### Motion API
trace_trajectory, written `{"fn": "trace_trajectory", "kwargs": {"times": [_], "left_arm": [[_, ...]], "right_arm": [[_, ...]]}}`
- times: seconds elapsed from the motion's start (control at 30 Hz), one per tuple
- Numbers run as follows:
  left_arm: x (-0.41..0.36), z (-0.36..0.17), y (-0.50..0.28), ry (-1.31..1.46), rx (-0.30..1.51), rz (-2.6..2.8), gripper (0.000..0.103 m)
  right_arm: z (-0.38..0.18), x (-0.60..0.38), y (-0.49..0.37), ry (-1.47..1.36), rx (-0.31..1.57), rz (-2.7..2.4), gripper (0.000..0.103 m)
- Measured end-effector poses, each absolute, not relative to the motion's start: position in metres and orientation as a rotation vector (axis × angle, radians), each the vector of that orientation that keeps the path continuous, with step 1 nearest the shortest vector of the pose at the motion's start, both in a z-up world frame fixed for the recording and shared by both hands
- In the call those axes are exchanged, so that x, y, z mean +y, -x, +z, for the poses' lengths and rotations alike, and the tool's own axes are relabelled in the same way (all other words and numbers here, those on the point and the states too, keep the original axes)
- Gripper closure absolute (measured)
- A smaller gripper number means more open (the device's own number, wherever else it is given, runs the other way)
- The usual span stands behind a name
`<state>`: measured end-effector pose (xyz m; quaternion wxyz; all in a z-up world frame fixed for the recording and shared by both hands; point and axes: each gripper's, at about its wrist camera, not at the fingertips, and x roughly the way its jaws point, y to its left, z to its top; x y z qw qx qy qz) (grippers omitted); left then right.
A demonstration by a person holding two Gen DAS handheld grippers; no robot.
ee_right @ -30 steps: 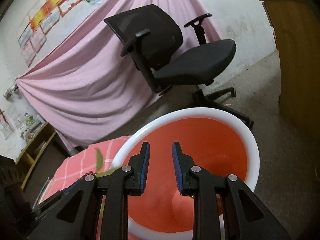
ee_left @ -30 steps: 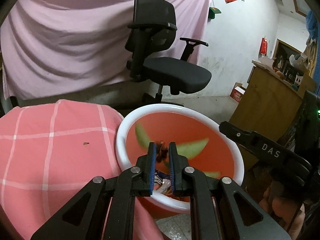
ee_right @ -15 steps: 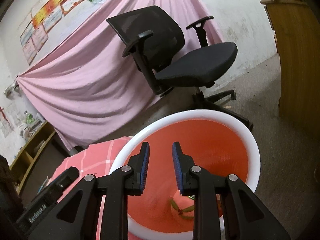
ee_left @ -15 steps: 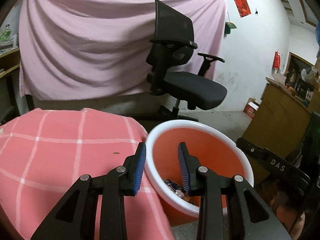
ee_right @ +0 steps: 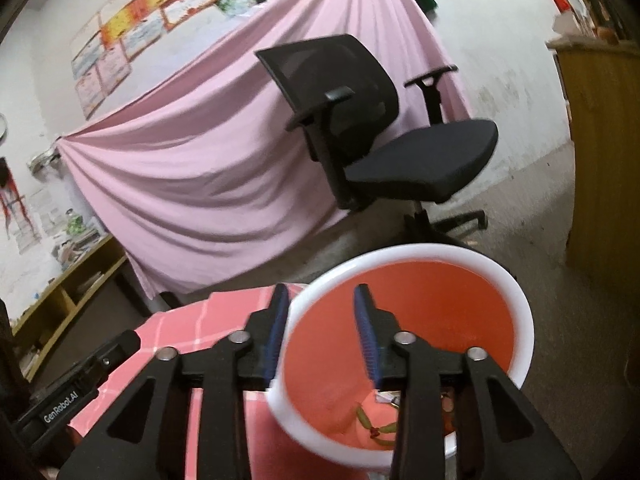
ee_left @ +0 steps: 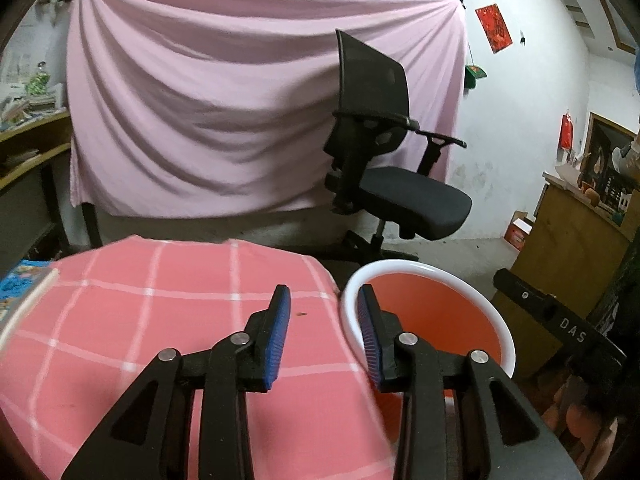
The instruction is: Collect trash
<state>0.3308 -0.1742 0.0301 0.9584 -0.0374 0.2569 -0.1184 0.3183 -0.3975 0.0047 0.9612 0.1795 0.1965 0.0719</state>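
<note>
Beside the pink checked table point(ee_left: 160, 320), the orange bin point(ee_right: 440, 320) stood holding green scraps point(ee_right: 366, 420). Both the left gripper point(ee_left: 322, 334) and the right gripper point(ee_right: 320, 330) had just been opening, jaws apart, nothing between them.

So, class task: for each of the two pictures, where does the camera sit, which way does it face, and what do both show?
Left wrist: on the left gripper, facing a pink checked tablecloth; open jaws show.
Right wrist: on the right gripper, over a white-rimmed orange plastic bucket; open jaws show.
Shared: bucket, tablecloth, black mesh office chair, pink hanging sheet.
</note>
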Motion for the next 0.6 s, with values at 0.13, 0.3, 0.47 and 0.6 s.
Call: {"fn": "trace_trajectory", "kwargs": {"times": [0.13, 0.3, 0.47, 0.6], "left_arm": [[-0.154, 0.037, -0.311, 0.077, 0.493, -0.225, 0.065], [-0.129, 0.046, -0.289, 0.09, 0.477, -0.21, 0.06], [-0.102, 0.054, -0.258, 0.124, 0.436, -0.19, 0.045], [-0.085, 0.054, -0.235, 0.134, 0.437, -0.191, 0.017]], "right_arm": [[0.017, -0.384, -0.303, -0.338, 0.363, 0.147, 0.058], [0.026, -0.37, -0.281, -0.327, 0.325, 0.141, 0.051], [0.03, -0.354, -0.254, -0.303, 0.287, 0.137, 0.023], [0.031, -0.34, -0.231, -0.279, 0.272, 0.138, 0.018]]}}
